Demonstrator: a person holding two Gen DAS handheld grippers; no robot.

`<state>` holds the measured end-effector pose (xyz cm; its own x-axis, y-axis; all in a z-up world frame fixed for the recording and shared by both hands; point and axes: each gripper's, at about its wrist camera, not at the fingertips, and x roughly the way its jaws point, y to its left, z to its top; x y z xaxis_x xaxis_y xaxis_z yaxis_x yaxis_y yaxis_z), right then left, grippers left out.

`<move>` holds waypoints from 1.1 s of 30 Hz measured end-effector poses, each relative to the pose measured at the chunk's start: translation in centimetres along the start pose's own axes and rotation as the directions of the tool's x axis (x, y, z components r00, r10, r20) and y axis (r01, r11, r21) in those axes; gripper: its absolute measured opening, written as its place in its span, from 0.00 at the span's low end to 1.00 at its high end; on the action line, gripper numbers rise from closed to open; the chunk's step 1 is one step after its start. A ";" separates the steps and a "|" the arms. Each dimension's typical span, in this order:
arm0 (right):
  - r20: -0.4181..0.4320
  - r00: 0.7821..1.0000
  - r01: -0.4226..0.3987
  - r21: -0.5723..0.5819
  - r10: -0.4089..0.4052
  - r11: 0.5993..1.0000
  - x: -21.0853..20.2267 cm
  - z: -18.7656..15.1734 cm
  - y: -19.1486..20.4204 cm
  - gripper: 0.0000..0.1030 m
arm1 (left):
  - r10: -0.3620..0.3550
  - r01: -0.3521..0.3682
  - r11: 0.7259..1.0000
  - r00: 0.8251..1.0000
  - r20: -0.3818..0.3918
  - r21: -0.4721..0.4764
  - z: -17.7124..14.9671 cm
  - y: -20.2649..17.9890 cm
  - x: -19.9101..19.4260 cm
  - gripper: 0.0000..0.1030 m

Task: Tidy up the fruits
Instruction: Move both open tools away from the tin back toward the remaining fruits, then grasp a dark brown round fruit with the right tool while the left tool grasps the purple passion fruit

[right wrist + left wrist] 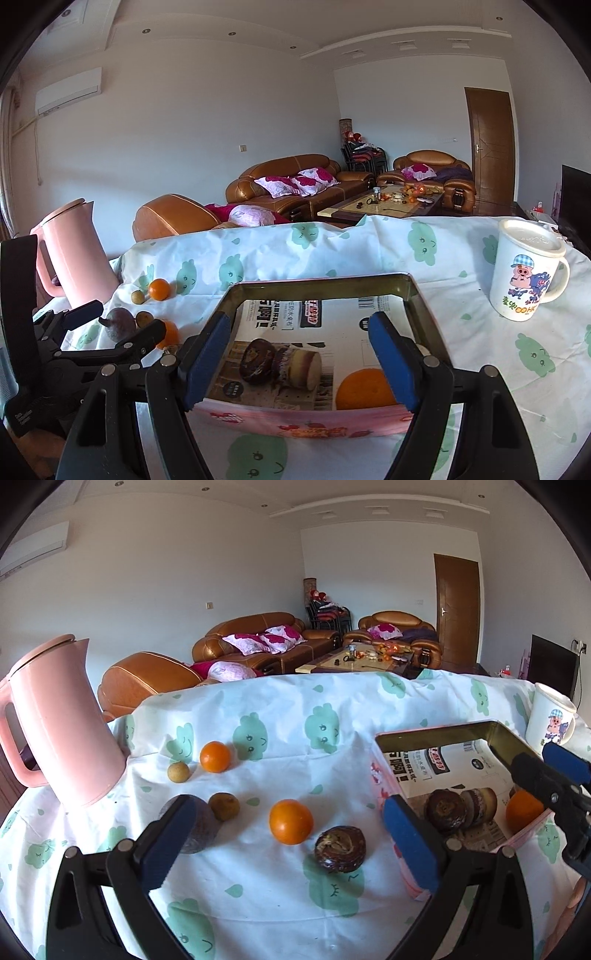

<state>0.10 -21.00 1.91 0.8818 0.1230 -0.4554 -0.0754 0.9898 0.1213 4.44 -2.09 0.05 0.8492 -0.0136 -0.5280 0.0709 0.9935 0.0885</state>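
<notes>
- The left gripper [290, 840] hangs over the cloud-print tablecloth [280, 716] with its blue-padded jaws spread wide and nothing between the pads.
- In the left wrist view a large orange [290, 821] lies inside that gap, on the cloth and clear of both pads.
- A dark brown wrinkled fruit [340, 848] sits just beside it at 4 o'clock.
- A dark purple fruit [197, 825] lies partly behind the left pad; a small brownish fruit [224, 806] rests at its 2 o'clock.
- Farther back, a smaller orange [215, 756] sits with a small tan fruit [178, 772] close at its 8 o'clock.
- A pink kettle [64, 720] stands at 10 o'clock of the loose fruit, at the cloth's left edge.
- The right gripper [299, 360] is poised at the near edge of the metal tray [321, 282], jaws parted and gripping nothing.
- The tray is lined with printed paper [332, 314].
- An orange in the tray [364, 393] lies by the near wall, at 5 o'clock of the tray's middle, partly behind the right pad; I cannot tell whether they touch.
- A white cartoon mug [526, 273] with a lid stands upright at 2 o'clock of the tray, apart from it.
</notes>
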 end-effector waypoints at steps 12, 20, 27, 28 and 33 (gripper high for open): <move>-0.056 0.996 -0.071 -0.097 0.066 0.993 1.4 -0.7 5.5 0.76 | 0.030 -0.032 0.997 0.999 -0.037 -0.065 0.2 6.1 0.3 1.00; -0.170 0.975 -0.182 -0.265 0.140 0.947 3.2 -1.3 10.1 0.76 | 0.122 -0.129 0.975 0.991 -0.051 -0.183 1.0 13.1 0.2 1.00; -0.366 0.921 -0.304 -0.464 0.133 0.832 7.0 -1.7 14.6 0.44 | 0.123 -0.138 0.957 0.990 -0.073 -0.255 1.0 16.9 0.3 1.00; -0.389 0.914 -0.311 -0.479 0.119 0.821 7.6 -1.8 14.8 0.44 | 0.117 -0.133 0.957 0.990 -0.076 -0.258 1.0 17.1 0.3 1.00; -0.462 0.887 -0.303 -0.537 0.026 0.787 10.4 -1.6 15.3 0.44 | 0.074 -0.094 0.964 0.993 -0.091 -0.247 0.9 17.2 0.5 1.00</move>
<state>7.38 -4.47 -2.43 0.5649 0.1684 -0.8078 -0.5766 0.7809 -0.2404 6.54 14.90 2.07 0.8007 0.0698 -0.5950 -0.1407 0.9873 -0.0735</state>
